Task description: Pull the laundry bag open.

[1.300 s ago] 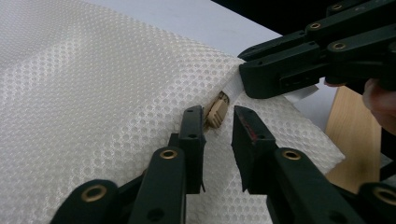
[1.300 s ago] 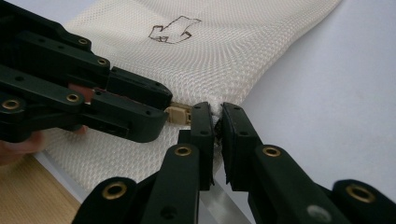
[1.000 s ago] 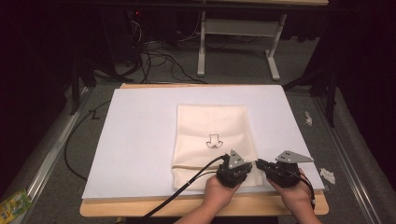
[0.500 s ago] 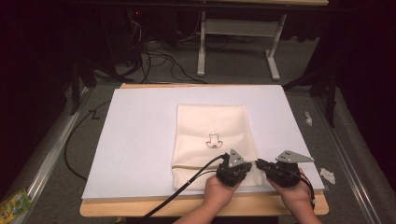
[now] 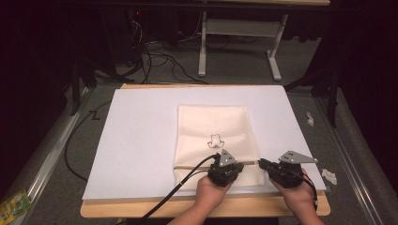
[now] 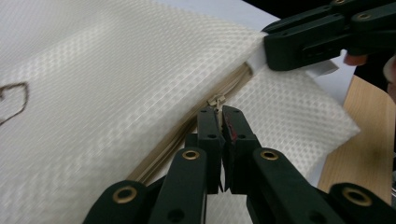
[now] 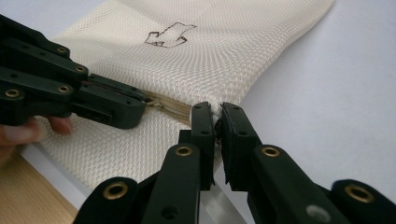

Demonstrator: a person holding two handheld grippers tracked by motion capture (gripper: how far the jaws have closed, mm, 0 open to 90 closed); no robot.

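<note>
Mesh bag (image 5: pixel 216 136) flat on white sheet (image 5: pixel 141 140), near front edge of counter (image 5: pixel 112 211). Left tongs (image 6: pixel 220 119) clamped on zipper pull (image 6: pixel 216 101), close to bag's right end. Right tongs (image 7: pixel 217 122) clamped on bag's right edge at zipper (image 6: pixel 187 135) end, bracing cloth. Judgement: grips set; zipper looks closed, whole run along bag left to do.

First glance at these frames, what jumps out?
A cream mesh bag with a small drawn outline lies on the white sheet that covers the table. At its near end both tools work one zipper: the left tool is shut on the zipper pull, and the right tool pinches the bag's edge where the zipper ends. Beyond the table, cables and a desk frame stand in the dark.
</note>
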